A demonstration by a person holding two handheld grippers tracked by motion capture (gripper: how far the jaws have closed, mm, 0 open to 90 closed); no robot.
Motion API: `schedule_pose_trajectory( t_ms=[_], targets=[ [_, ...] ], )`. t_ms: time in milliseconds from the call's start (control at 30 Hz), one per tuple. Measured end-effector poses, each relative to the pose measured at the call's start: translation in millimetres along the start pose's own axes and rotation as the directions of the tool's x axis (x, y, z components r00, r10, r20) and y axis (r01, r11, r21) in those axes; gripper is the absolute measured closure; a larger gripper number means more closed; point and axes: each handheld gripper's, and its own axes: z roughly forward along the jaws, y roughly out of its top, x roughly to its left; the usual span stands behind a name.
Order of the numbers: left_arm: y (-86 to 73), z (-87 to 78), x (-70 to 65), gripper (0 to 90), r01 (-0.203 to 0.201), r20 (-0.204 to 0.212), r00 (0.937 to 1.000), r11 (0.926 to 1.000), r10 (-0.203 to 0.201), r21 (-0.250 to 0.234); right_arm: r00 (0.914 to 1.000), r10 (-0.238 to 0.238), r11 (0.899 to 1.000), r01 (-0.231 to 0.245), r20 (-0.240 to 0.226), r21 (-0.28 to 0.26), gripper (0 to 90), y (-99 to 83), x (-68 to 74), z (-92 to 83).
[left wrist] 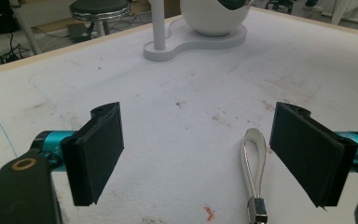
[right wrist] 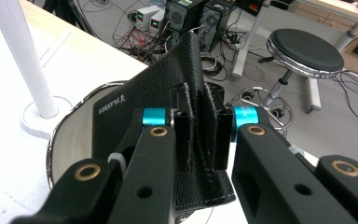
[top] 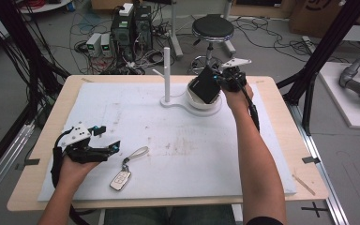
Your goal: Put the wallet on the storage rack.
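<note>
Pinching a black leather wallet (top: 205, 85) between its jaws, the right gripper (top: 228, 76) holds it tilted over the white bowl (top: 201, 106) at the far middle of the table (top: 281, 154), right next to the white post stand (top: 166, 75). Near left, the left gripper (top: 107, 140) sits low over the white mat (top: 192, 154) with jaws spread wide and nothing between them. Just right of it lies a car key fob (top: 120, 180), its grey strap loop (left wrist: 254, 158) running past the gripper's right-hand pad.

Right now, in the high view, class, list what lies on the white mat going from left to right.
Left gripper → car key with its strap → white post → black wallet over the white bowl → right gripper.
</note>
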Motion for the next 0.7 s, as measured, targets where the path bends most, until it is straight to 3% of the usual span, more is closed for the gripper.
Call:
schedule_pose_trajectory(
  t_ms=[300, 400, 467, 500, 700],
  targets=[
    [0.0, 0.2, -0.2, 17.4, 0.0, 0.001, 1.0, 1.0, 0.0, -0.001, 0.9999, 0.011, 1.0, -0.011, -0.005, 0.017, 82.4, -9.6, 3.1, 3.1],
    [0.1, 0.2, 0.0, 17.4, 0.0, 0.001, 1.0, 1.0, 0.0, -0.002, 0.9995, 0.031, 0.999, -0.031, 0.005, 0.041, 67.3, -11.1, 2.7, 3.2],
    [0.1, 0.3, 0.1, 17.4, -0.001, 0.002, 1.0, 1.0, 0.001, -0.001, 0.999, 0.044, 0.998, -0.044, -0.007, 0.038, 63.6, -11.3, 2.0, 3.0],
    [0.1, 0.4, 0.1, 17.4, -0.001, 0.003, 1.0, 1.0, 0.001, 0.001, 0.9985, 0.054, 0.998, -0.054, -0.001, 0.032, 57.2, -10.3, 1.9, 0.8],
    [0.6, 0.9, -0.3, 17.4, 0.0, 0.003, 1.0, 1.0, 0.0, -0.001, 0.9964, 0.084, 0.996, -0.084, 0.008, 0.005, 47.4, -7.2, -0.6, -10.9]
  ],
)
